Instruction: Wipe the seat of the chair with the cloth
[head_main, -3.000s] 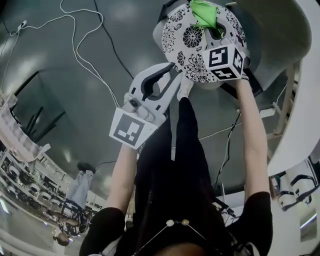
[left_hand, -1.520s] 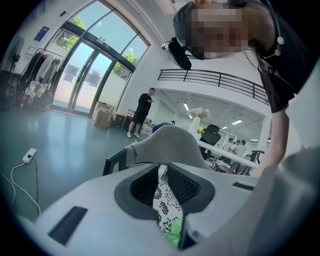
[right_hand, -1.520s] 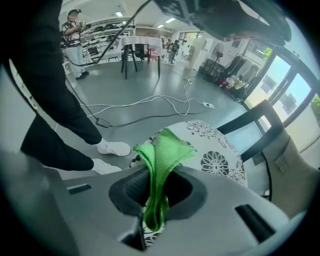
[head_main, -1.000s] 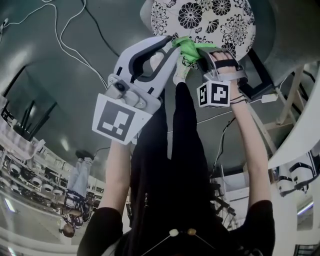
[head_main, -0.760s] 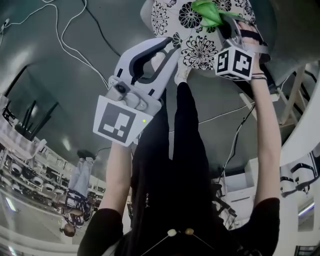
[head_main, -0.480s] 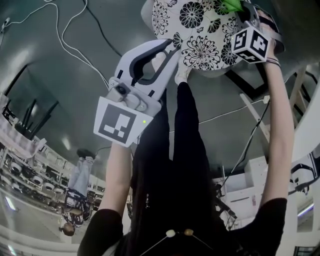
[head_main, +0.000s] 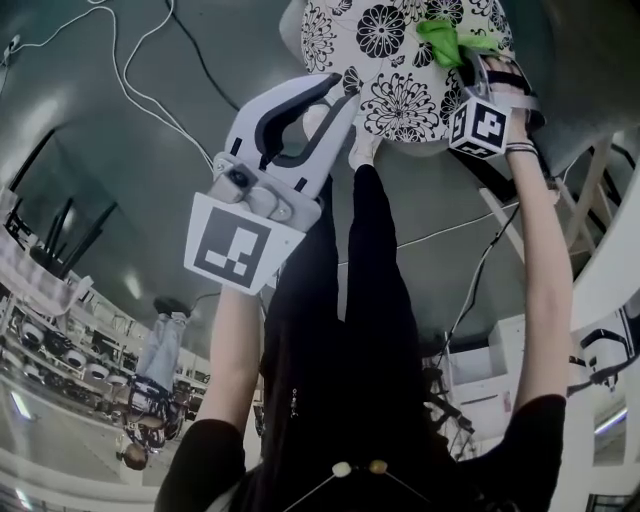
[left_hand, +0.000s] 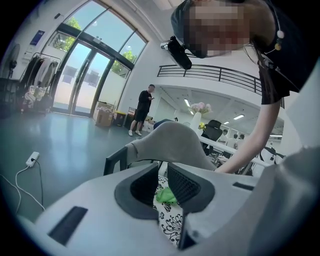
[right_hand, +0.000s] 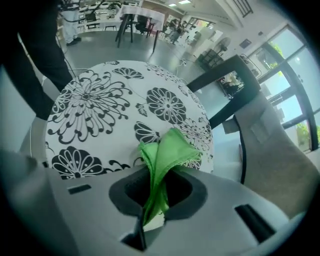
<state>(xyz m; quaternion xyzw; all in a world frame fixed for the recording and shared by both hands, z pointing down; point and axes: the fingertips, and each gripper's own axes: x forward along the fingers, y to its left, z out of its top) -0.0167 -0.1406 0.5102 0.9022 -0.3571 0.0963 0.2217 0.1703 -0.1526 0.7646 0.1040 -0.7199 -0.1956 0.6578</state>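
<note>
holding the green cloth (right_hand: 162, 155) in your right gripper (right_hand: 152, 200): jaws are clamped on the bunched fold, and the loose end fans out past the tips over the chair seat (right_hand: 95, 115). can't tell for sure if the cloth touches the surface. the seat is round, white with a black flower print. the cloth (head_main: 440, 38) sits toward the seat's (head_main: 385, 60) far side, nearest the grey backrest (right_hand: 280, 150). your right gripper (head_main: 462, 58) comes in over the seat's right edge. your left gripper (head_main: 340, 95) hangs at the seat's near-left edge, clear of the cloth. its jaws (left_hand: 163, 182) stand a narrow gap apart, gripping nothing. through the gap you see only seat print (left_hand: 170, 227) and the cloth (left_hand: 166, 196) beyond. white cable (head_main: 150, 70) lies on the floor to your left.
</note>
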